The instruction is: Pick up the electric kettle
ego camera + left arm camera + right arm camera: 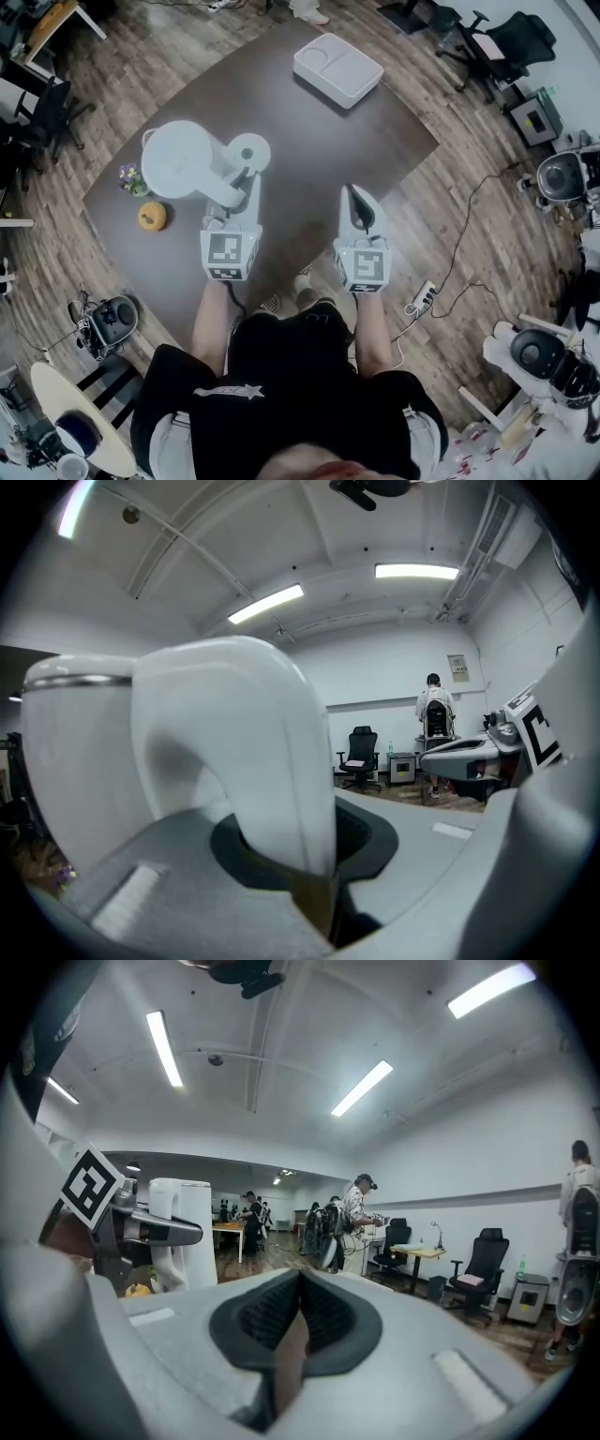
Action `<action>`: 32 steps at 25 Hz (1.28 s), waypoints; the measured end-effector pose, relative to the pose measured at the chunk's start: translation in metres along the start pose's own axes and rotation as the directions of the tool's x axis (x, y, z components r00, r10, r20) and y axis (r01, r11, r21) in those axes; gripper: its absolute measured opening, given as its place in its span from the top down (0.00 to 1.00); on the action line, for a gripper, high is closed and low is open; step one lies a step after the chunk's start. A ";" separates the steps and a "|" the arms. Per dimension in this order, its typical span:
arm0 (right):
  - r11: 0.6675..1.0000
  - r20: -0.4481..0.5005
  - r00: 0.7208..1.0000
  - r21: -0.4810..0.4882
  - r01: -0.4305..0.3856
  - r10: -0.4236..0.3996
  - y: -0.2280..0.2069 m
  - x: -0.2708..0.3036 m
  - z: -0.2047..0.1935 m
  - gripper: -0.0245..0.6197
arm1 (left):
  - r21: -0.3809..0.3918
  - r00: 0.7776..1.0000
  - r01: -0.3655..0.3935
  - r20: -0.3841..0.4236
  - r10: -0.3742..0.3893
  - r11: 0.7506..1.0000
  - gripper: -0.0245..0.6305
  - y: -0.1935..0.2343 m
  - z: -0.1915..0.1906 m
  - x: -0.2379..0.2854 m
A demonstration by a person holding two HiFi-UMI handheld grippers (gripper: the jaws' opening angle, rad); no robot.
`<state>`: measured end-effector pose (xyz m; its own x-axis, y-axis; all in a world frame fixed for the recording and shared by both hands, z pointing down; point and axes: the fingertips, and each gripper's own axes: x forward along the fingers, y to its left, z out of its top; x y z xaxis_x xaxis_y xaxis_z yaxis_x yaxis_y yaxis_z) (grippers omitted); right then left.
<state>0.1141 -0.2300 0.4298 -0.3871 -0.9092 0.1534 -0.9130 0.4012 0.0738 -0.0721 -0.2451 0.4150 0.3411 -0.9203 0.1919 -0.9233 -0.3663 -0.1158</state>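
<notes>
Head view: we look down on a dark brown table [309,141] and see the white electric kettle [178,159] over its left part, lid facing up. Our left gripper [240,192] reaches in from the near side and meets the kettle at its handle [228,185]. Left gripper view confirms the grip: the thick white handle [253,752] runs down between the two jaws and the pads are closed against it, with the kettle's body [75,761] filling the left of that view. We cannot tell from these views whether the kettle's bottom is clear of the table top.

A white round disc [249,150] lies just beside the kettle, on its right in the head view. A small orange object [152,216] and a little bunch of flowers [129,176] sit near the table's left edge, close to the kettle. A white compartment tray [337,67] rests well apart at the far end of the table.

Our right gripper [358,202] is held beside the left one, apart from the kettle. Right gripper view shows its jaws [295,1326] pressed together with nothing between them, and the kettle [183,1232] off to the left.
</notes>
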 end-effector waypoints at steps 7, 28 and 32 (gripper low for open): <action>0.999 0.038 0.999 -0.002 -0.033 0.033 0.038 -0.020 0.013 0.95 | 0.000 1.000 -0.028 0.007 0.028 1.000 0.86 0.007 0.001 -0.053; 0.973 0.099 0.968 -0.020 -0.230 0.231 0.163 -0.065 0.035 0.95 | -0.052 0.970 -0.240 -0.040 0.238 0.969 0.86 0.048 -0.025 -0.220; 0.960 0.107 0.954 -0.028 -0.277 0.279 0.191 -0.067 0.039 0.95 | -0.069 0.956 -0.291 -0.058 0.287 0.954 0.86 0.059 -0.033 -0.253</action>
<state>-0.0394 -0.0967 0.3953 -0.6375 -0.7680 0.0615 -0.7660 0.6404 0.0565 -0.2187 -0.0295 0.3923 0.0509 -0.9771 0.2067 -0.9924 -0.0727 -0.0994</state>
